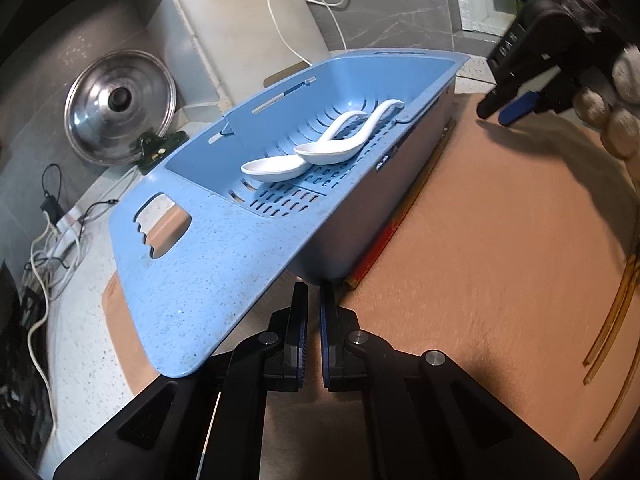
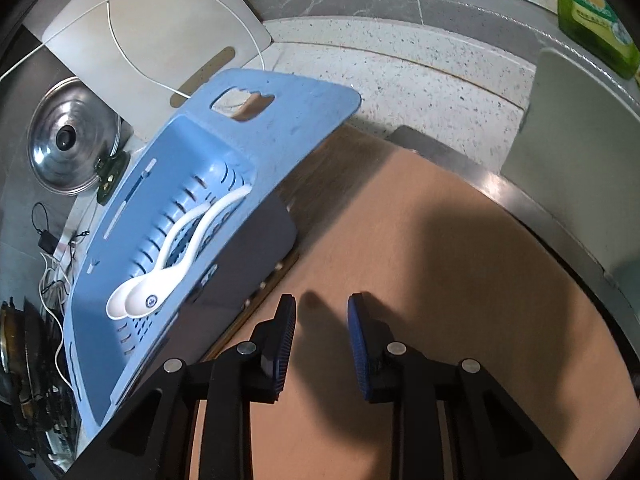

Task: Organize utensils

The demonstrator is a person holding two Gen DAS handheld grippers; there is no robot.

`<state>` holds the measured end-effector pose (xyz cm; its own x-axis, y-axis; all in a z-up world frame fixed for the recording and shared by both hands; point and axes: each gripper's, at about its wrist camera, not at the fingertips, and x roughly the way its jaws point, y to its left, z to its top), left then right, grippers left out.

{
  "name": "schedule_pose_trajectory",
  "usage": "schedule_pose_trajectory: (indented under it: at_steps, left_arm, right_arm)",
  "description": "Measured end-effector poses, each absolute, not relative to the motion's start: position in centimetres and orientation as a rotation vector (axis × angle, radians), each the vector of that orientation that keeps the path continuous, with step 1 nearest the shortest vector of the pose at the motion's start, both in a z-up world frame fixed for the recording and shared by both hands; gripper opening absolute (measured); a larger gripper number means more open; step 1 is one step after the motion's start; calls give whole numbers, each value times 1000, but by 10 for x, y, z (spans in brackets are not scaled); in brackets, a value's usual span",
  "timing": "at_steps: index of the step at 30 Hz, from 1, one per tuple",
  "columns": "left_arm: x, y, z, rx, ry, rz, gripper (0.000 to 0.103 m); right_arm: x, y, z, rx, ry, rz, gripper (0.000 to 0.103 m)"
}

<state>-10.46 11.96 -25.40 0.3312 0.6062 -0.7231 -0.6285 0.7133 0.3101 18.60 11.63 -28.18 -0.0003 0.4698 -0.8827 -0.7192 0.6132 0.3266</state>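
The left gripper (image 1: 314, 312) is sitting closed and empty beside the blue basket (image 1: 224, 264); the right gripper (image 2: 322, 320), parted and empty, is risking nudging the basket's two white spoons (image 1: 320, 148) askew.

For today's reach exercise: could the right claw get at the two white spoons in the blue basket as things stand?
Probably yes. The white spoons lie uncovered in the open-topped blue basket, and the right claw, empty with jaws apart, hangs beside it over bare board.

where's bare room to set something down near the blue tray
The tan mat is bare from the blue slotted plastic tray across to the steel sink edge. It is crowded left of the tray: a steel pot lid, a green clip and cables. Two white ceramic spoons lie inside the tray.
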Motion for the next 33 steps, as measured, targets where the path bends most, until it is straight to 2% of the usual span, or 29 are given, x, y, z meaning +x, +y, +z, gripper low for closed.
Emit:
schedule_pose_trajectory:
  at_steps: [16, 19, 24, 28, 33]
  left_arm:
    - [-103, 121, -255, 18, 964, 766, 1]
    - [-106, 133, -255, -39, 965, 773, 5]
    - [-105, 136, -261, -7, 974, 774, 5]
    - [-105, 137, -263, -15, 973, 763, 1]
    - [-104, 132, -260, -15, 971, 725, 1]
  right_arm:
    - [177, 120, -284, -219, 1282, 1006, 24]
    - [178, 120, -286, -187, 1306, 1020, 24]
    - [175, 123, -286, -171, 1308, 1029, 24]
    - [170, 127, -287, -172, 1309, 1034, 24]
    - [165, 128, -287, -173, 1315, 1039, 24]
